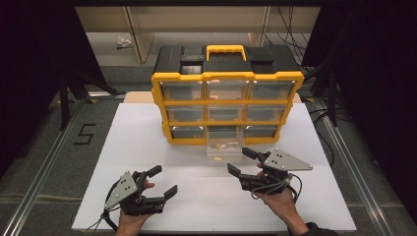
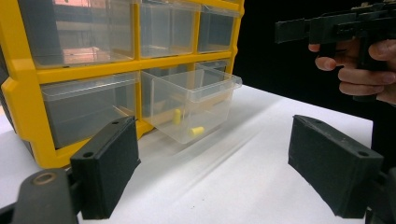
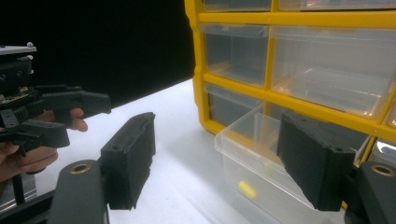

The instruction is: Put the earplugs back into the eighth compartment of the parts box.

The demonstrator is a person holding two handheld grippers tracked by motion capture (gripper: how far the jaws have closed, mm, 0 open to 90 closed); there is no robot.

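Dim room, dark at both sides; overhead light brightens the white table (image 1: 147, 147), glare whitening the clear drawer (image 2: 191, 112); close jaws look soft.

L gripper (image 1: 158, 183) sits at 7 o'clock, jaws wide apart, nothing between, aimed toward 1 o'clock. R gripper (image 1: 242, 161) at 5 o'clock, jaws wide too, aimed toward 10 o'clock.

a yellow-framed organizer (image 1: 226, 105) with a black top and yellow handle holds clear drawers. the pulled-out drawer (image 1: 224, 145) contains small yellow pieces (image 2: 197, 131). the table (image 1: 147, 147) is white, and both grippers are black.
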